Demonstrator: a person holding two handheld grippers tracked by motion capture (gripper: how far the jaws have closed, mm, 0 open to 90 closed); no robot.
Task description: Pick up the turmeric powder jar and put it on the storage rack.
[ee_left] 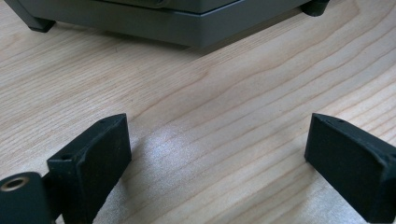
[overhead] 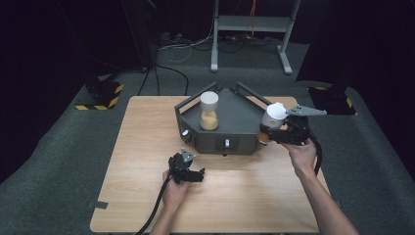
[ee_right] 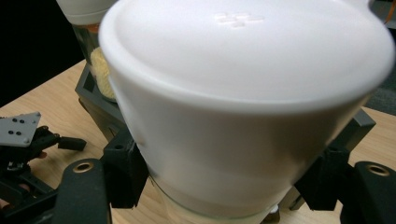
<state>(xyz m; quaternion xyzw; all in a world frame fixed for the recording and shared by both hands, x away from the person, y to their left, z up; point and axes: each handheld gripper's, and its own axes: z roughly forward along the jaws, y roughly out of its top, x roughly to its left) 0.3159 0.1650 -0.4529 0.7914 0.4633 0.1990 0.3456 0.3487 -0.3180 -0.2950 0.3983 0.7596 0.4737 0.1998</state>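
Right then, my right gripper [overhead: 270,131] had its jaws shut tight on a see-through jar with a big white lid and yellow grains inside [overhead: 272,120]. I held that jar tilted, up off the bench, just beside the right corner of the dark grey three-cornered tray with black rails [overhead: 235,128]. In the right gripper view the white lid [ee_right: 243,88] was very close and a bit blurry, and my two black jaws pressed on the jar from both sides, just under the lid.

A second jar with a white lid and yellow grains [overhead: 209,111] stood upright in the tray, near its left wall. It was apart from the jar I held.

My left gripper [overhead: 192,175] hung low over the light wooden bench [overhead: 244,196], a little in front of the tray, on the tray's left side. Its jaws were wide apart and held nothing. In the left gripper view I saw bare wood [ee_left: 219,135] between the jaws, and the tray's grey bottom edge [ee_left: 187,28] farther off at the top. I could not tell if those jaws touched the wood.

My right hand [overhead: 302,154] held its gripper from behind, and my left hand [overhead: 175,192] held the other one.
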